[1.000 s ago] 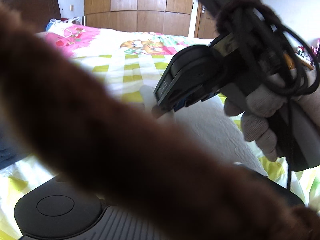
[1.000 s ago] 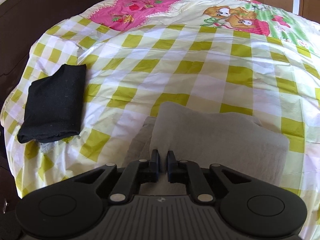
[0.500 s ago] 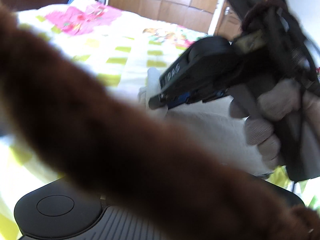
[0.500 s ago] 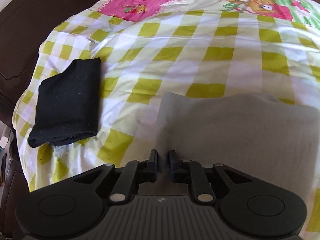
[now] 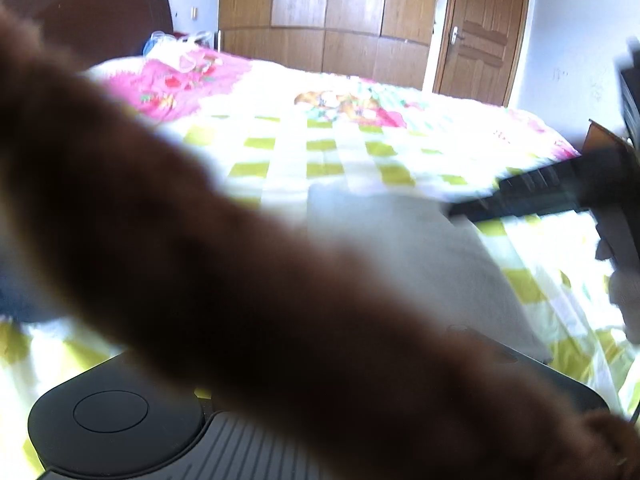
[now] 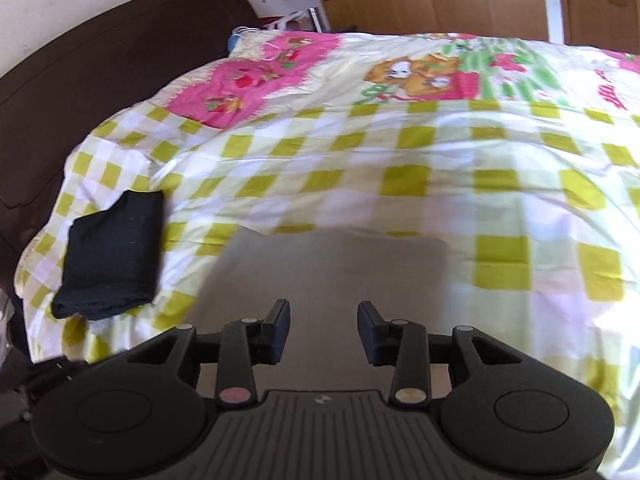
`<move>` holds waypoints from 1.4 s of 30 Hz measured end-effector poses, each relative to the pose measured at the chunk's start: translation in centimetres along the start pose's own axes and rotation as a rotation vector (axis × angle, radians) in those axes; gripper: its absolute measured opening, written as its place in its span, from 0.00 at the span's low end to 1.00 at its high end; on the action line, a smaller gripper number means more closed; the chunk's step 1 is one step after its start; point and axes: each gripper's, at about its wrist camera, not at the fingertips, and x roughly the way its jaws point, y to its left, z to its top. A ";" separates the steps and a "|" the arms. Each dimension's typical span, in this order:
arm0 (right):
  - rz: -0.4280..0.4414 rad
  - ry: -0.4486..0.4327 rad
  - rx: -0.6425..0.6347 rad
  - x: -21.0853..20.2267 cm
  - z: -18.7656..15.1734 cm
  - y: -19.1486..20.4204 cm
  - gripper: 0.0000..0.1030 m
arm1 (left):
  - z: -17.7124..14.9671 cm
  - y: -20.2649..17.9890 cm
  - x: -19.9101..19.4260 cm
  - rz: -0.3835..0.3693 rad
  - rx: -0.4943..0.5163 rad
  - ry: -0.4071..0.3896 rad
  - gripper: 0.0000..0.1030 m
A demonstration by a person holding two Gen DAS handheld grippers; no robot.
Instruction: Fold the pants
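Home bedroom. Bed (image 6: pixel 440 152) fills both views, covered with yellow-and-white checked sheet (image 6: pixel 320 176) printed with pink strawberry patches and cartoon bears. Dark brown headboard (image 6: pixel 80 80) at one end. Wooden wardrobe (image 5: pixel 328 12) lines far wall, panelled wooden door (image 5: pixel 484 28) with lever handle beside it. Plain white walls. Folded black garment (image 6: pixel 112 256) and grey pants (image 6: pixel 328 272) lie on sheet.

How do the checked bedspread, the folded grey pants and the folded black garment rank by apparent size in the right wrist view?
1. Checked bedspread: fills most of the view.
2. Folded grey pants: mid-sized, partly hidden by the open right claw, and nearest the camera, which flatters them.
3. Folded black garment: smallest, though it lies farther off.
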 end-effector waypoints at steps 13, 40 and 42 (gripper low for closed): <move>0.249 0.154 0.363 2.2 -7.4 -6.2 0.53 | -0.5 -3.4 6.1 0.058 0.126 0.143 0.41; -0.120 -0.076 0.201 -11.5 -9.1 -11.1 0.36 | 0.9 -13.9 0.9 -0.127 0.293 0.048 0.45; -0.136 -0.074 0.159 -11.6 -8.6 -10.6 0.37 | 1.9 -14.2 1.5 -0.118 0.293 0.031 0.45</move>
